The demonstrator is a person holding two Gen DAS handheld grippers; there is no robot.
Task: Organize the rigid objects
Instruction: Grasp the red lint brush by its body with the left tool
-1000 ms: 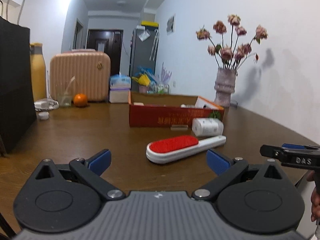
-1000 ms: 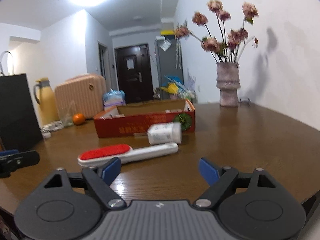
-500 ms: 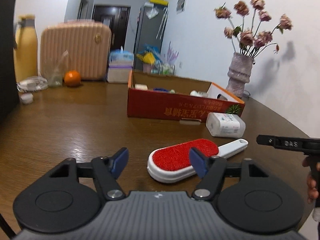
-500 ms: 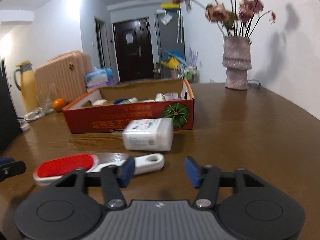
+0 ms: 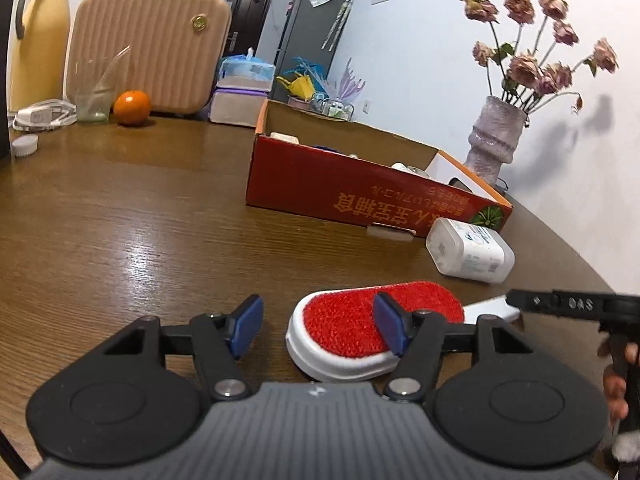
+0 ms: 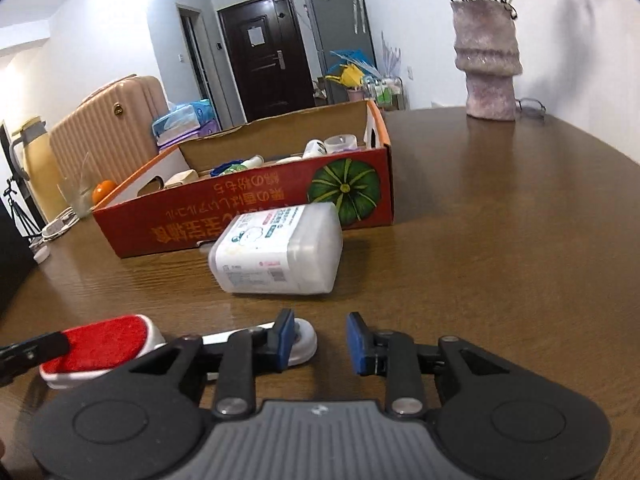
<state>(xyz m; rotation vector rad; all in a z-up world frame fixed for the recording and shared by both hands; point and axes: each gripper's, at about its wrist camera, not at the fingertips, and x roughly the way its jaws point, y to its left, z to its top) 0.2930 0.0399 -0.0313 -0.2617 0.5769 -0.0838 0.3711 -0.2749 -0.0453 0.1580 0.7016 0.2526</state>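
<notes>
A white lint brush with a red pad (image 5: 360,322) lies on the brown table, its handle pointing right. My left gripper (image 5: 318,326) is open, its right finger over the red pad, its left finger beside the brush head. In the right wrist view the brush (image 6: 100,340) lies at lower left, and my right gripper (image 6: 320,342) is open with its left finger against the handle's end. A white plastic container (image 6: 280,256) lies on its side just ahead, before a red cardboard box (image 6: 248,208) holding several small items. The box (image 5: 360,196) and container (image 5: 470,250) also show in the left wrist view.
A vase of dried flowers (image 5: 496,140) stands at the back right near the wall. A pink suitcase (image 5: 148,48), an orange (image 5: 132,108), a glass, a yellow thermos (image 5: 36,36) and a charger sit at the back left. The table edge curves on the right.
Both grippers have moved forward and down toward the lint brush. Their jaws have narrowed but stay open. The brush and container have not moved.
</notes>
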